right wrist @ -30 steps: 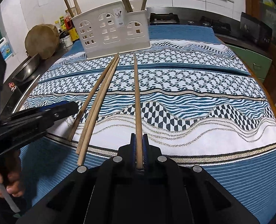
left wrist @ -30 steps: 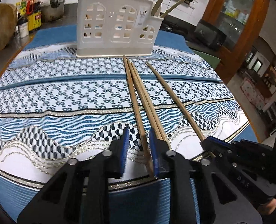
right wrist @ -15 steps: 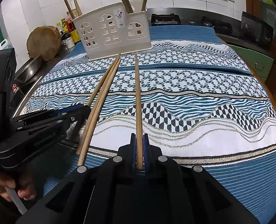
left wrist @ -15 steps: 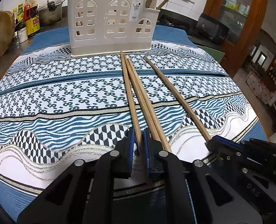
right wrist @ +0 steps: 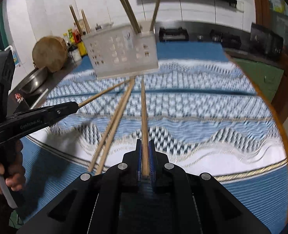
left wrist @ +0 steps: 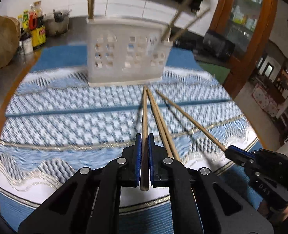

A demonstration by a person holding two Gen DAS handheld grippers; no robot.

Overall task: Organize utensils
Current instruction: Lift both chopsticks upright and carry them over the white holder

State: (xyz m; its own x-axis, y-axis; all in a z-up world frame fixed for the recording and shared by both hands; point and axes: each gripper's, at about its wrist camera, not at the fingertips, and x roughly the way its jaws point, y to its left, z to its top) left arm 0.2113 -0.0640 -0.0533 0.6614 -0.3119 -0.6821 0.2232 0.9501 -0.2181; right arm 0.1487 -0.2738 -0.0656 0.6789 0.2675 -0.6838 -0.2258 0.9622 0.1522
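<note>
My left gripper has just been closing and now pinches a wooden chopstick between its blue pads; the stick runs straight ahead from the jaws, its butt end poking back behind the pads. In my right wrist view that same stick slants up off the cloth, casting a shadow beneath it. My right gripper is likewise clamped on its own chopstick, which points straight out from the jaws toward the holder.

Just to the right of my left jaws, two more chopsticks lie side by side on the blue-and-white patterned tablecloth, touching along their length; they sit between the two held sticks. Dead ahead of both sets of jaws stands the white plastic utensil holder, with window-shaped cutouts, upright at the far side of the cloth. Several chopsticks already lean out of its right-hand compartment, and a couple stand at its left end. The picture is motion-blurred. A hand grips the left tool's handle.
</note>
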